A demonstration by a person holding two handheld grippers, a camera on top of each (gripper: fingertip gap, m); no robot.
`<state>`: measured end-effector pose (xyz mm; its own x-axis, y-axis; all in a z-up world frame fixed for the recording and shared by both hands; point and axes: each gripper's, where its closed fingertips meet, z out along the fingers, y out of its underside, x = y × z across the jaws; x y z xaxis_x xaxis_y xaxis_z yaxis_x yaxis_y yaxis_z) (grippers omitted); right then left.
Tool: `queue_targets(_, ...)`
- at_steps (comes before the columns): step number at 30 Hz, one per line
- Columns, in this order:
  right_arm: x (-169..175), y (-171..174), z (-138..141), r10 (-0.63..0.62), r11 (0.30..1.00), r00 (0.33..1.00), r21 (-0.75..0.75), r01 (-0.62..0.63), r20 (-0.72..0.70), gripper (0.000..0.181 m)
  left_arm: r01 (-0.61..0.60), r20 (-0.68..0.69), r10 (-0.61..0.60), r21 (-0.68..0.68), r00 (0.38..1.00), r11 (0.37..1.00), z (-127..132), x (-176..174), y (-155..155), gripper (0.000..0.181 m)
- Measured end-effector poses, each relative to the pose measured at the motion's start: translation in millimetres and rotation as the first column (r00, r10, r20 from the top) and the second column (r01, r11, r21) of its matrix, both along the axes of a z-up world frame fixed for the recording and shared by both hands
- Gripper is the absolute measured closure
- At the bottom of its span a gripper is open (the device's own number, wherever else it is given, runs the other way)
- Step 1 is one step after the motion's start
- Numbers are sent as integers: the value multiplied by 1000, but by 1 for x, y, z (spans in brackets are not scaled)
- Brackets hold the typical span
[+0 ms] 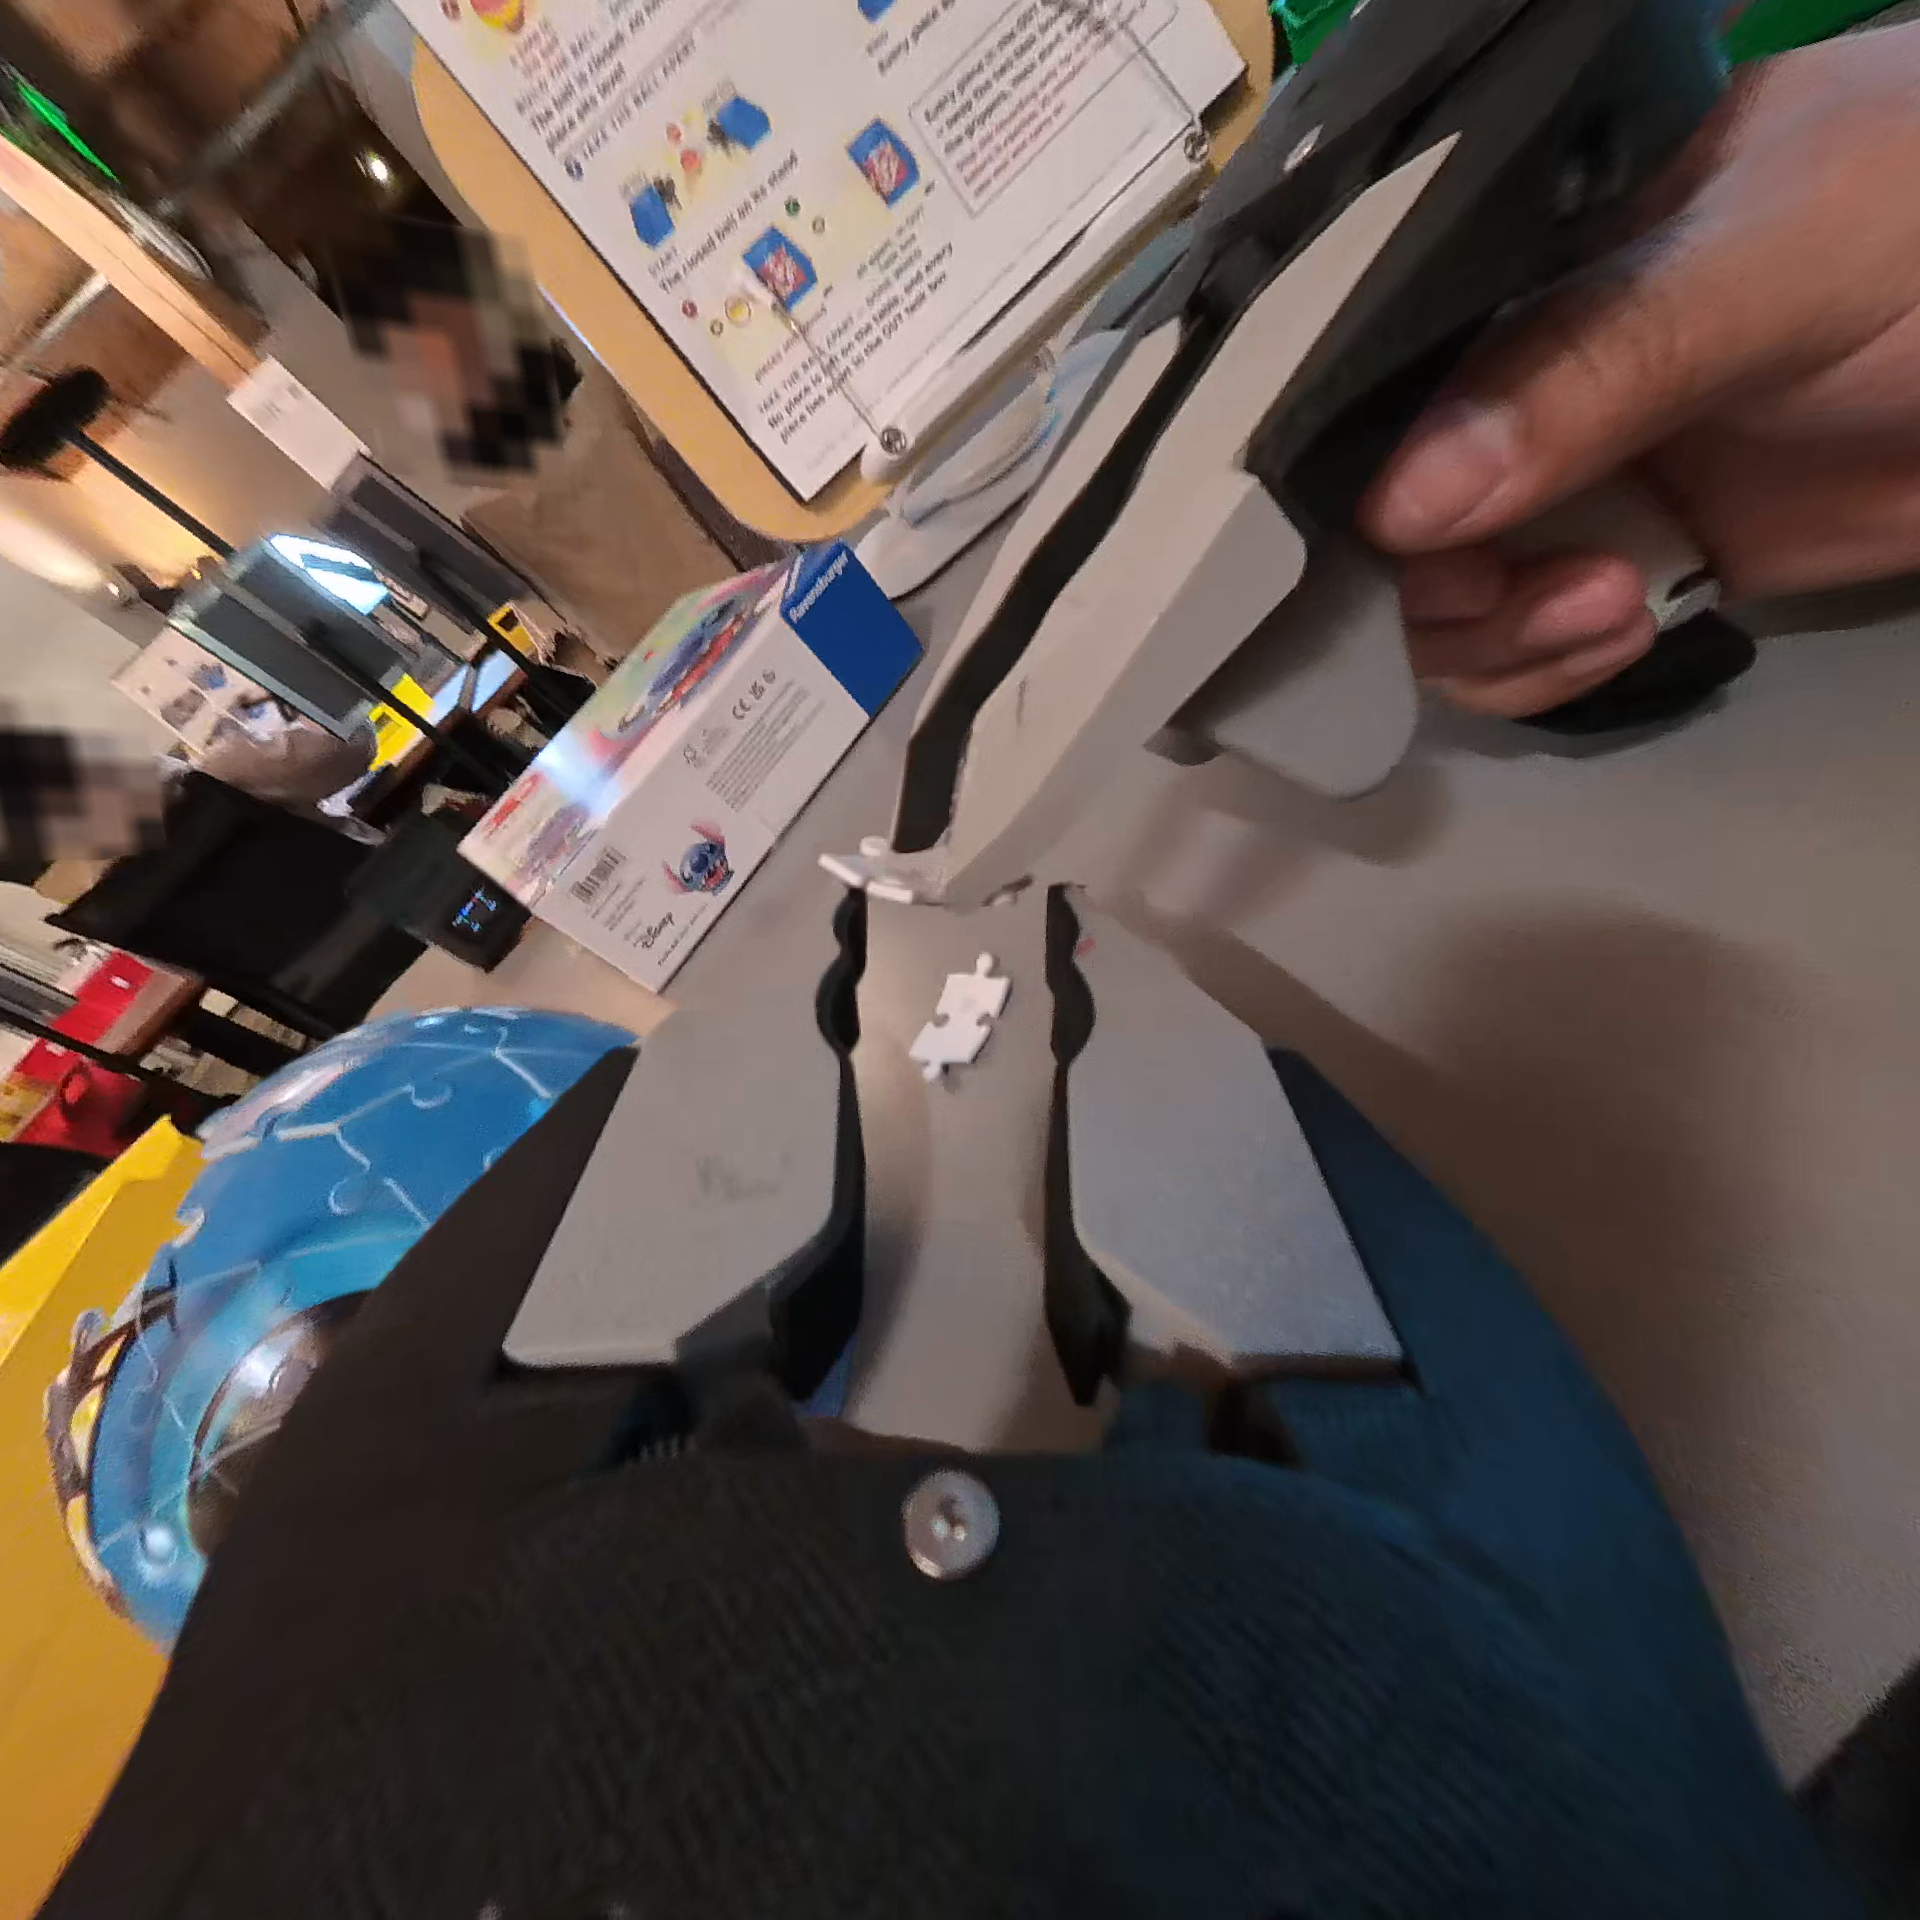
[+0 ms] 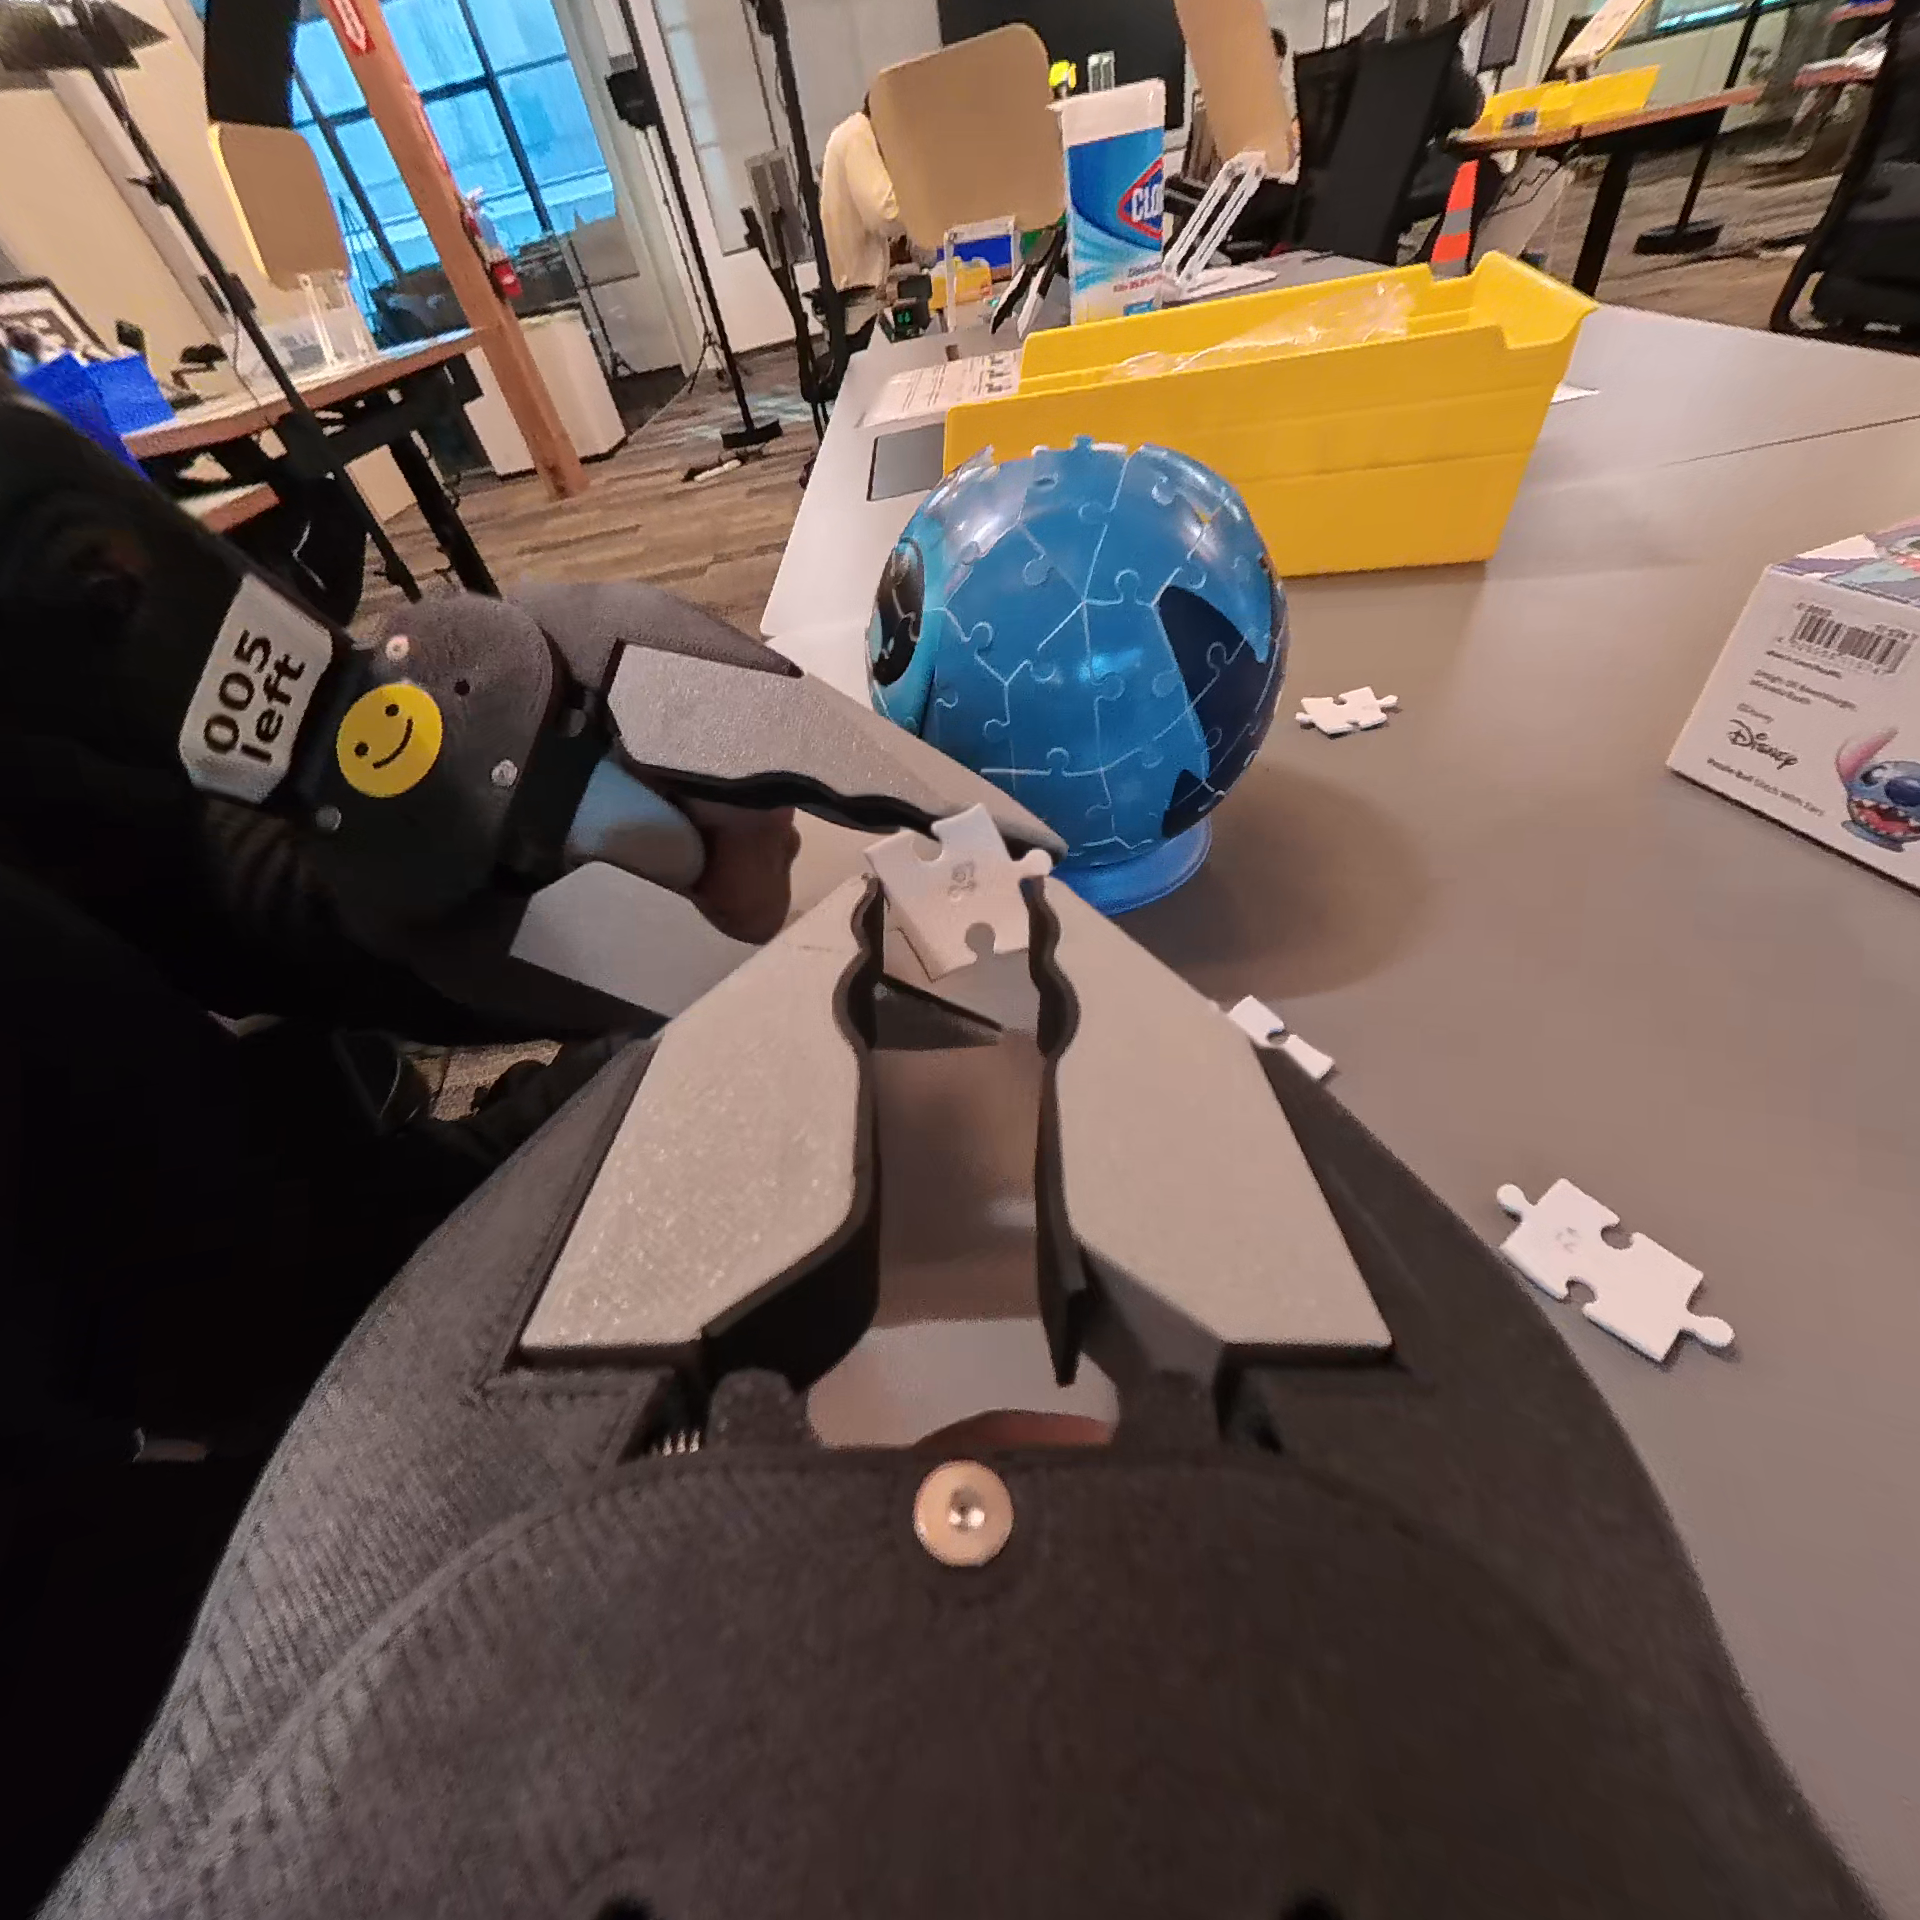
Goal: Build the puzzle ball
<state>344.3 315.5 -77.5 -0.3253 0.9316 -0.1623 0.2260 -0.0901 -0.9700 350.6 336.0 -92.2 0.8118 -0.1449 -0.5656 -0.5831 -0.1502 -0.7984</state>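
The blue puzzle ball (image 2: 1081,665) stands on its blue base on the grey table (image 2: 1558,935), jagged-edged at its top; it also shows in the left wrist view (image 1: 343,1174). My right gripper (image 2: 954,899) is shut on a white puzzle piece (image 2: 956,894), held blank side up between its fingertips above the table near the ball. In the left wrist view the right gripper (image 1: 925,862) comes in from the upper right with that piece (image 1: 878,868) at its tip. My left gripper (image 1: 956,909) is open, its tips (image 2: 987,831) right against the piece's far edge.
Loose white pieces lie on the table (image 2: 1345,712) (image 2: 1278,1039) (image 2: 1610,1278), one past the left fingers (image 1: 961,1013). A yellow bin (image 2: 1247,457) stands behind the ball. The puzzle box (image 2: 1808,727) sits at the right. An instruction sheet (image 1: 831,208) stands on a holder. Left and right tips are no more than a few centimetres apart.
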Motion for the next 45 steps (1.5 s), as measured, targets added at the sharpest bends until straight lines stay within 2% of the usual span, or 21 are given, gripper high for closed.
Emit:
queue_targets(5, 0, 5, -2, -38, 999, 999, 36, 38, -10, 157, 22, 32, -24, 58, 999, 998, 5, 2, 7, 159)
queue_targets(9, 2, 13, -3, -59, 998, 998, 14, 59, -2, 157, 24, 14, -25, 46, 1000, 999, -1, 0, 11, 174)
queue_targets(12, 5, 18, -7, -49, 999, 999, 16, 48, 18, 166, 39, 69, -42, 41, 997, 998, 2, -3, 11, 181)
queue_targets(16, 9, 19, -8, -24, 995, 999, 94, 22, 27, 167, 90, 174, -79, -55, 982, 994, -4, -1, 8, 181)
queue_targets(18, 10, 23, -5, -48, 984, 999, 173, 47, 3, 154, 149, 270, -102, -158, 958, 976, -12, 5, 4, 181)
queue_targets(20, 12, 18, -4, -23, 968, 1000, 249, 24, -8, 153, 210, 365, -112, -241, 924, 947, -17, 11, -1, 181)
queue_targets(21, 12, 13, -7, -3, 958, 1000, 286, 2, 4, 154, 237, 407, -115, -264, 906, 935, -18, 14, -3, 181)
queue_targets(23, 13, 8, -15, 4, 925, 999, 381, -16, 33, 170, 286, 468, -115, -314, 876, 905, -21, 18, -10, 181)
queue_targets(26, 12, 0, -20, 8, 868, 1000, 497, -18, 22, 174, 313, 484, -93, -397, 870, 863, -30, 17, -18, 181)
queue_targets(29, 12, -9, -21, 34, 841, 999, 540, -39, 18, 171, 336, 484, -78, -473, 871, 815, -39, 17, -29, 181)
queue_targets(31, 14, -14, -24, 69, 848, 997, 524, -79, 39, 181, 336, 477, -73, -494, 876, 802, -41, 16, -33, 181)
queue_targets(33, 15, -18, -26, 86, 868, 994, 485, -109, 70, 181, 323, 455, -72, -504, 887, 801, -43, 16, -36, 181)
queue_targets(36, 16, -18, -23, 104, 902, 992, 413, -125, 71, 181, 307, 458, -74, -459, 886, 834, -36, 12, -36, 181)
queue_targets(40, 18, -13, -15, 131, 965, 988, 220, -146, 81, 181, 337, 553, -92, -360, 828, 870, -18, 8, -38, 181)
queue_targets(43, 18, -8, -17, 145, 981, 984, 116, -157, 107, 181, 374, 624, -100, -326, 775, 868, -10, 8, -40, 181)
queue_targets(45, 18, -9, -18, 159, 982, 982, 80, -168, 106, 181, 373, 627, -96, -328, 773, 868, -12, 6, -39, 181)
